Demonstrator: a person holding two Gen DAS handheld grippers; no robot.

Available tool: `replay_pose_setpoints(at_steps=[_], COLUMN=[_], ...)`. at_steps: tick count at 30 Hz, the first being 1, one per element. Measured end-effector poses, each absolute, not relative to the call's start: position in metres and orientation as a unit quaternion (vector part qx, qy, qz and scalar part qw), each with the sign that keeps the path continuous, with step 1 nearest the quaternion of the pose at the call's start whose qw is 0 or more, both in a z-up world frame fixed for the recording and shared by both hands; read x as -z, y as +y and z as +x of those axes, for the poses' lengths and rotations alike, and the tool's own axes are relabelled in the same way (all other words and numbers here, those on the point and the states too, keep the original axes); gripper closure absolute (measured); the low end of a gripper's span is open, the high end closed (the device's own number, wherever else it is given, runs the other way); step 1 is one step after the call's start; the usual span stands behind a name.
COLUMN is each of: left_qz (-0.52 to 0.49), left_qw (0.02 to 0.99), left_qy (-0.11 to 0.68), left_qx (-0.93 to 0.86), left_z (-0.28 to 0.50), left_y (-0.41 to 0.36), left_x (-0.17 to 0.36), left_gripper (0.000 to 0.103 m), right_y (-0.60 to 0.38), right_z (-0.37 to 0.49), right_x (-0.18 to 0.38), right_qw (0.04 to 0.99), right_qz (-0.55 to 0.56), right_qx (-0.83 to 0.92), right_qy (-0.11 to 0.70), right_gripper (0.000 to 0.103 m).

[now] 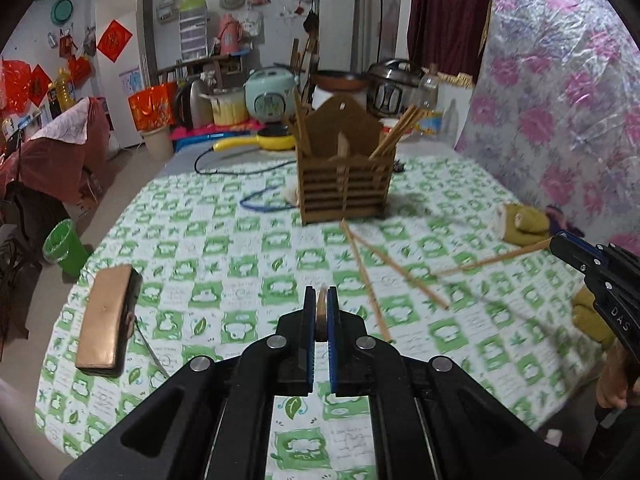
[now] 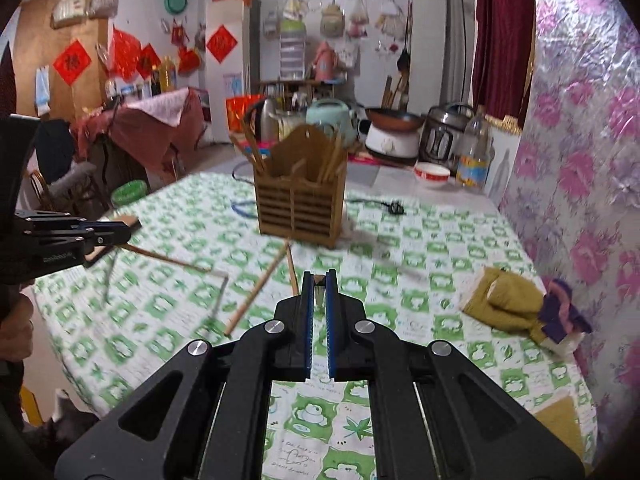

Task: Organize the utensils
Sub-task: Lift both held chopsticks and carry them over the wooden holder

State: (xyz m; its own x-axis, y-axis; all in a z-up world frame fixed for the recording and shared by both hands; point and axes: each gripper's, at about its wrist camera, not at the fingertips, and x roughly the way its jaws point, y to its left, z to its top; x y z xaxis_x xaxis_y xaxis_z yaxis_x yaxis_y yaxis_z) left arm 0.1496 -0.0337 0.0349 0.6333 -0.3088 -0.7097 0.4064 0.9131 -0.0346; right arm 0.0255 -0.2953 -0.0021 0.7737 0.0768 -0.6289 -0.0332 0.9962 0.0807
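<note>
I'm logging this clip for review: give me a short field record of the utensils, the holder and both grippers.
holder: wooden slatted caddy upright on the green checked tablecloth, chopsticks standing in its left and right compartments
loose chopsticks: two lying crossed on the cloth in front of the caddy
left gripper: shut on a chopstick, seen end-on between the pads
right gripper: shut on a chopstick that slants down toward the cloth
other items: brown case at the left, yellow-green mitt at the right
</note>
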Motion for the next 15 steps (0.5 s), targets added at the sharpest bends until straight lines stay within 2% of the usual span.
replay_pose_setpoints(at_steps=[7,15], left_qz=[0.078,0.084], left_qw=[0.907,0.909], left_qy=[0.358,0.342], left_qx=[0.209,0.223], left_z=[0.156,0.199], left_y=[-0.049,-0.077], left_x=[-0.066,-0.096], left_gripper=[0.097,0.097], right_y=[-0.294,-0.291], right_z=[0.035,0.076], right_x=[-0.026,-0.045], right_qw=[0.950,0.956], right_qz=[0.027,0.032], right_qx=[-0.034,-0.051], right_qy=[0.309,0.287], right_gripper=[0.097,0.097])
